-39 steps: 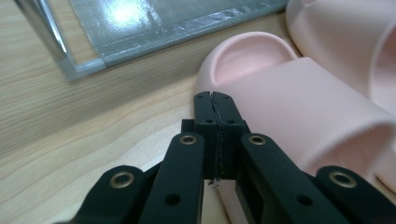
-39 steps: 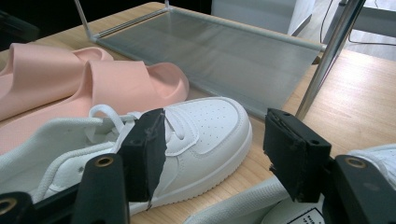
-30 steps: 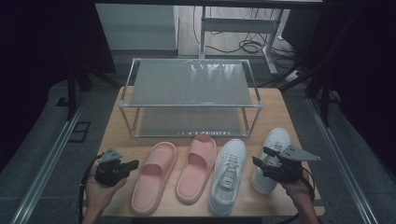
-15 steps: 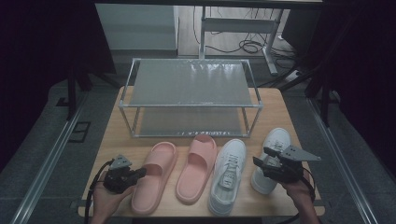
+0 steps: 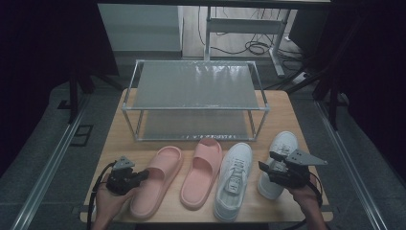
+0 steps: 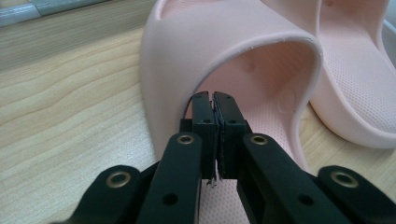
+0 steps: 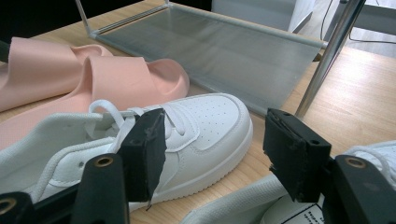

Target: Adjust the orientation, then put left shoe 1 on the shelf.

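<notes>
1. The work in hand looks like putting shoes onto the shoe rack [image 5: 194, 108], and it is at its very start: both shelves are bare, and all four shoes sit in a row on the table [image 5: 119, 143] in front of it.

2. The left gripper [image 5: 125, 176], at about 8 o'clock on the table in the high view, has its jaws together. In the left gripper view the tips [image 6: 214, 109] sit at the mouth of the strap arch of the left pink slipper [image 6: 233, 60]. A thin sliver seems caught between the pads, but I cannot tell for certain whether they pinch the strap edge or merely meet beside it.

3. That left pink slipper [image 5: 157, 179] lies flat at about 7 o'clock, toe towards the rack, not yet lifted.

4. The right pink slipper [image 5: 202, 172] lies just beside it, near 6 o'clock, untouched.

5. The right gripper [image 5: 277, 171], near 4 o'clock, holds its jaws apart and empty above the right white sneaker [image 5: 277, 158]. The right gripper view looks between the pads at the left white sneaker [image 7: 154, 140].

6. Left to do, by my judgement: secure the slipper, carry it to a shelf, then repeat for the other three.
</notes>
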A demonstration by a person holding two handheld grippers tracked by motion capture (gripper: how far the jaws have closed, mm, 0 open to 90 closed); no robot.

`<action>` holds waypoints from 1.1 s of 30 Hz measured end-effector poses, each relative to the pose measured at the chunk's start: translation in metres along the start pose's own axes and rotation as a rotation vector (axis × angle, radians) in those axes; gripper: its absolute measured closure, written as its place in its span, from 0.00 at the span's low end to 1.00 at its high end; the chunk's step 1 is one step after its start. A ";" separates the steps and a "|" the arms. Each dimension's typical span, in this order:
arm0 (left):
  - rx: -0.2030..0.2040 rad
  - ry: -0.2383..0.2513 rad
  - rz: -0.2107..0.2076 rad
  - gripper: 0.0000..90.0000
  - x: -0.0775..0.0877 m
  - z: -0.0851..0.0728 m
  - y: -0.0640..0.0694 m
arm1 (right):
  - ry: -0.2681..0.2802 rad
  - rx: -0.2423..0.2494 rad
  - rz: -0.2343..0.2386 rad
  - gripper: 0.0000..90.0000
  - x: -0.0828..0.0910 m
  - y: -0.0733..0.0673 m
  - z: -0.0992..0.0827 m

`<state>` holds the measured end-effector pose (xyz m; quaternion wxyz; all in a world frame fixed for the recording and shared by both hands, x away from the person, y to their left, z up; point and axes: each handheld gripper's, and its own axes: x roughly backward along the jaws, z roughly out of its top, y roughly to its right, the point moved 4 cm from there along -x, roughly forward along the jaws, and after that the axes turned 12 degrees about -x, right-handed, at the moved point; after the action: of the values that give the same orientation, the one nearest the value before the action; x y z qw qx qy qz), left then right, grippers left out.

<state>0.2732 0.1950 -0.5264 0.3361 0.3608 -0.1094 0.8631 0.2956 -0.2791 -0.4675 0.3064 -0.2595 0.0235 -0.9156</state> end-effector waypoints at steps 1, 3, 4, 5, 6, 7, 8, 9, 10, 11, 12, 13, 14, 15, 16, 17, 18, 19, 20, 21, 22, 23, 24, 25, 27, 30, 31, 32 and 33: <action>0.004 0.000 0.002 0.99 0.000 0.000 -0.001 | 0.000 0.000 0.000 0.44 0.000 0.000 0.000; 0.003 0.001 0.004 0.98 -0.001 0.001 -0.002 | 0.002 -0.002 0.000 0.44 0.000 0.000 0.000; 0.004 0.001 0.005 0.98 -0.001 0.001 -0.003 | 0.002 -0.002 0.000 0.44 0.000 0.000 0.000; 0.003 0.000 0.005 0.98 -0.001 0.001 -0.002 | 0.002 -0.001 -0.001 0.44 0.000 0.001 0.000; 0.002 0.001 0.006 0.97 0.000 0.001 -0.002 | 0.000 0.000 -0.001 0.44 0.000 0.001 0.000; -0.001 0.006 0.001 0.96 0.000 0.001 0.000 | -0.001 0.001 -0.001 0.44 0.000 0.001 0.000; -0.001 0.009 0.002 0.96 0.001 0.001 0.001 | -0.001 0.001 -0.001 0.44 0.000 0.001 0.000; -0.006 0.017 -0.001 0.94 0.002 0.002 0.002 | -0.001 0.001 0.000 0.44 0.000 0.001 0.000; -0.003 0.024 0.001 0.92 0.003 0.001 0.004 | -0.001 0.000 -0.001 0.44 0.000 0.001 0.000; -0.010 0.029 0.006 0.85 0.004 0.001 0.005 | 0.004 -0.002 0.000 0.44 0.001 0.001 0.000; -0.011 0.034 0.011 0.81 0.005 0.001 0.006 | 0.006 -0.001 -0.001 0.44 0.001 0.001 0.000; -0.012 0.041 0.013 0.81 0.007 0.000 0.007 | 0.006 -0.001 -0.001 0.44 0.001 0.001 0.000; -0.014 0.046 0.010 0.76 0.009 0.000 0.008 | 0.008 -0.003 -0.003 0.44 0.002 0.001 0.000; -0.013 0.054 0.005 0.76 0.012 -0.001 0.010 | 0.008 -0.004 -0.004 0.44 0.003 0.002 0.001; -0.011 0.061 0.002 0.69 0.014 -0.001 0.010 | 0.009 -0.005 -0.005 0.44 0.003 0.002 0.001; -0.012 0.064 0.003 0.69 0.016 -0.001 0.011 | 0.009 -0.005 -0.005 0.44 0.003 0.002 0.001; -0.013 0.068 0.001 0.66 0.018 -0.001 0.012 | 0.009 -0.004 -0.005 0.44 0.003 0.002 0.000; -0.014 0.072 -0.004 0.64 0.021 -0.001 0.014 | 0.009 -0.004 -0.005 0.44 0.003 0.002 0.000; -0.016 0.082 -0.012 0.62 0.022 0.000 0.018 | 0.007 -0.003 -0.005 0.44 0.003 0.001 0.000; -0.016 0.082 -0.012 0.62 0.022 0.000 0.018 | 0.007 -0.002 -0.004 0.44 0.003 0.001 0.000; -0.021 0.085 -0.017 0.61 0.022 0.001 0.020 | 0.006 -0.002 -0.003 0.44 0.003 0.001 0.000; -0.024 0.085 -0.021 0.61 0.022 0.001 0.022 | 0.006 -0.002 -0.003 0.44 0.003 0.001 0.000; -0.022 0.086 -0.026 0.61 0.021 0.002 0.025 | 0.006 -0.001 -0.003 0.44 0.002 0.001 0.000; -0.027 0.087 -0.033 0.61 0.019 0.003 0.027 | 0.004 -0.001 -0.002 0.44 0.002 0.001 0.000; -0.030 0.082 -0.041 0.60 0.017 0.003 0.031 | 0.007 -0.003 -0.004 0.44 0.003 0.002 0.000; -0.033 0.073 -0.046 0.59 0.016 0.004 0.034 | 0.018 -0.007 -0.006 0.44 0.005 0.004 0.002; -0.033 0.072 -0.047 0.59 0.016 0.004 0.035 | 0.018 -0.007 -0.006 0.44 0.005 0.004 0.002; -0.030 0.072 -0.047 0.59 0.015 0.005 0.035 | 0.023 -0.005 -0.004 0.44 0.006 0.003 0.003; -0.031 0.073 -0.051 0.59 0.014 0.005 0.036 | 0.025 -0.003 -0.003 0.44 0.007 0.003 0.004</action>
<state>0.2453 0.1731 -0.5107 0.3675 0.3266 -0.1014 0.8649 0.2945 -0.2848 -0.4615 0.3042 -0.2486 0.0282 -0.9192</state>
